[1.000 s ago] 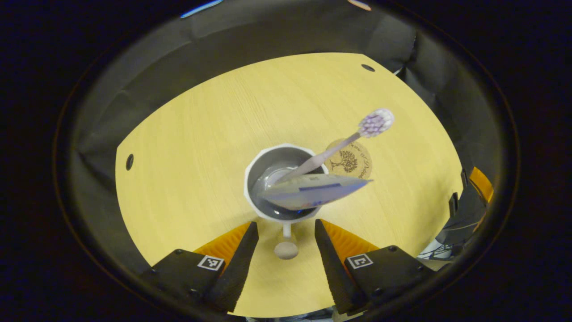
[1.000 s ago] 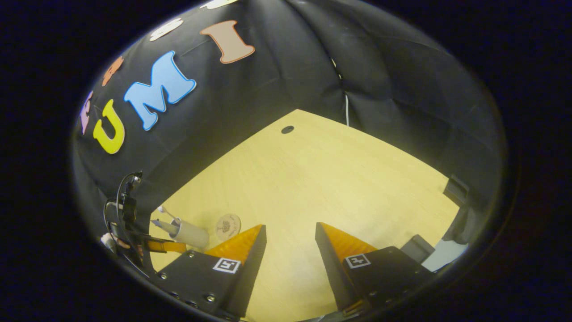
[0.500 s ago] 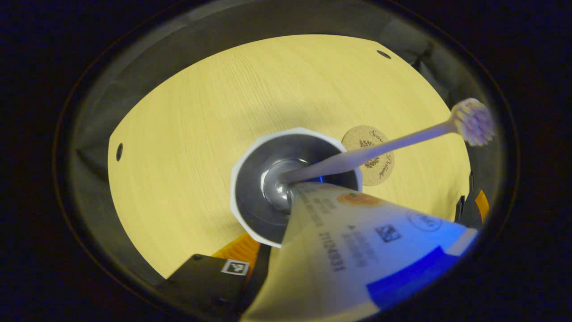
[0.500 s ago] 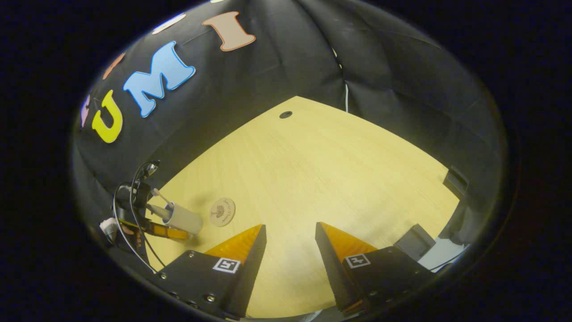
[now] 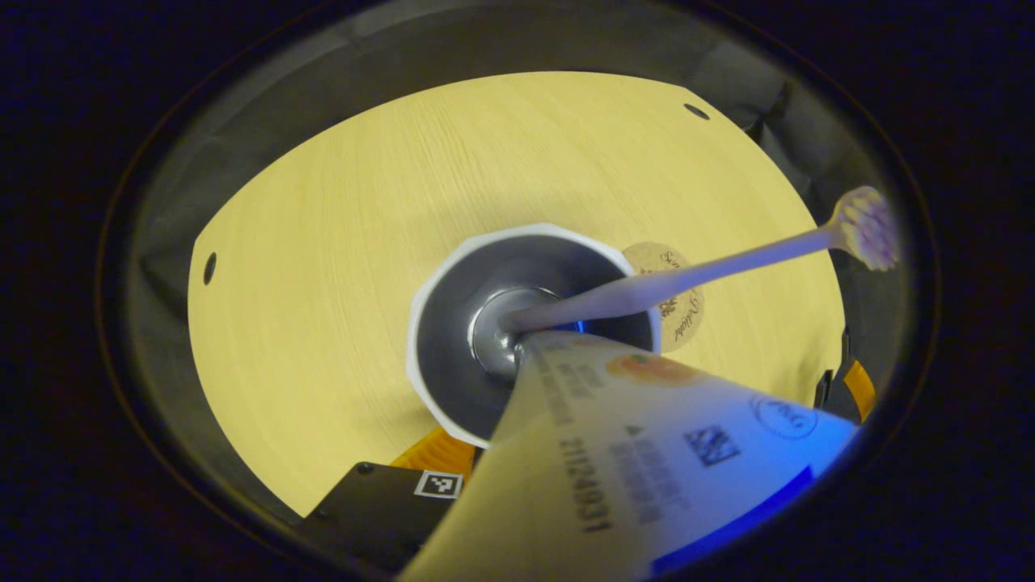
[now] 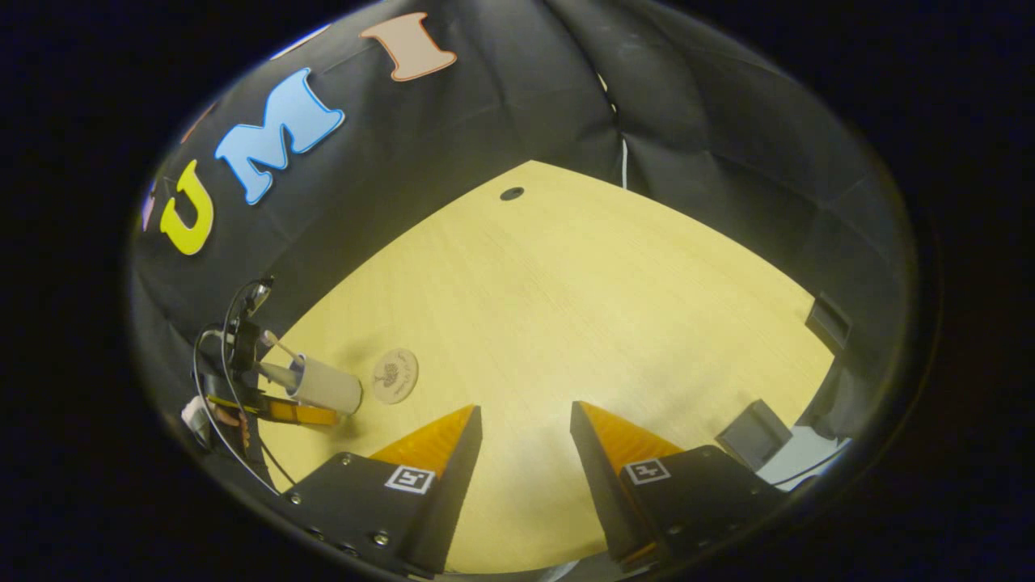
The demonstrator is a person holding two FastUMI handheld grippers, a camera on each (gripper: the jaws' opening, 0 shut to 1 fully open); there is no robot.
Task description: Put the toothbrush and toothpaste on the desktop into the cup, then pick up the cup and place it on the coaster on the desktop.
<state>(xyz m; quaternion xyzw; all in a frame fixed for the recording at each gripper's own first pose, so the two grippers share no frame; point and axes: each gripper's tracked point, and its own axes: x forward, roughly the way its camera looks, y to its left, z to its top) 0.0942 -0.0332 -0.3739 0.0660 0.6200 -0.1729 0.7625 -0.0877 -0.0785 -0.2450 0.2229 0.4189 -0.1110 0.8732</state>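
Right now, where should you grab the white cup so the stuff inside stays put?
Grip the white cup low on its outer wall, coming from the side away from the round cork coaster. The pale toothbrush and toothpaste tube lean out over the rim, blocking a grasp from above.

Hidden and cut off
The toothpaste (image 5: 647,453) covers the left gripper's (image 5: 477,473) right jaw, so its grip can't be judged; the cup (image 5: 433,323) overlaps the coaster (image 5: 683,303).
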